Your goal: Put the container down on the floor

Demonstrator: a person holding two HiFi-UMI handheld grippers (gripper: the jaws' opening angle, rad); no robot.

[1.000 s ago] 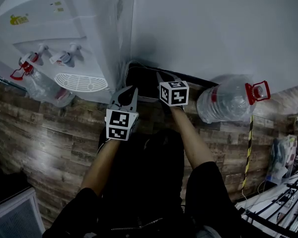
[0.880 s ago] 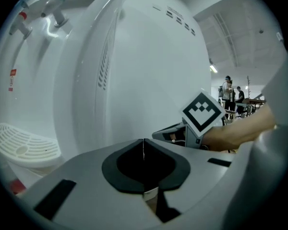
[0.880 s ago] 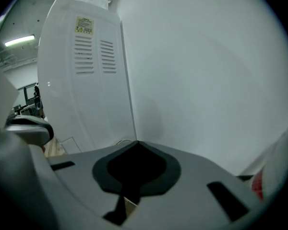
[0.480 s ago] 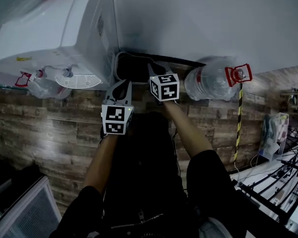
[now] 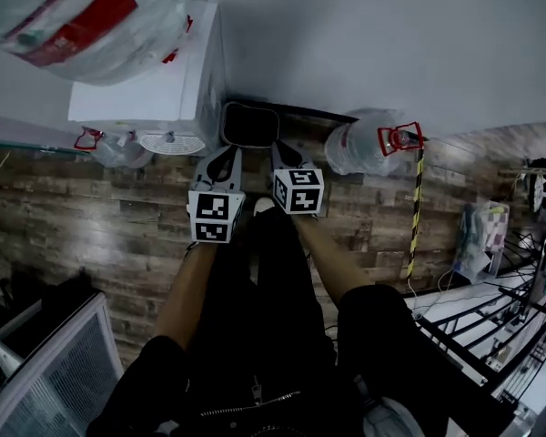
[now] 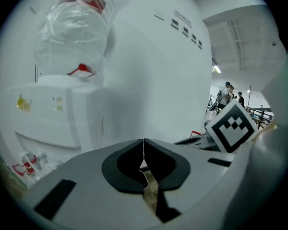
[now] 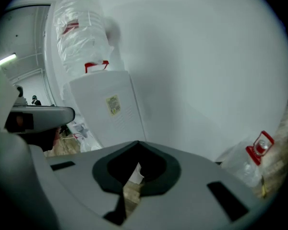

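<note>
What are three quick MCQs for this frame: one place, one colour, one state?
1. Where is the black bin?
A. in a gripper's jaws
B. on the floor beside the water dispenser
C. on a shelf

2. What colour is the handle of the clear jug?
A. blue
B. red
C. green

3. How do the left gripper jaws stand?
A. wide apart
B. shut on the jug
C. shut, empty

Key:
1 B: the head view shows the bin at the foot of the wall, between dispenser and jug.
2 B: the handle is plainly red.
3 C: the left gripper view shows the pads meeting with nothing between them.
</note>
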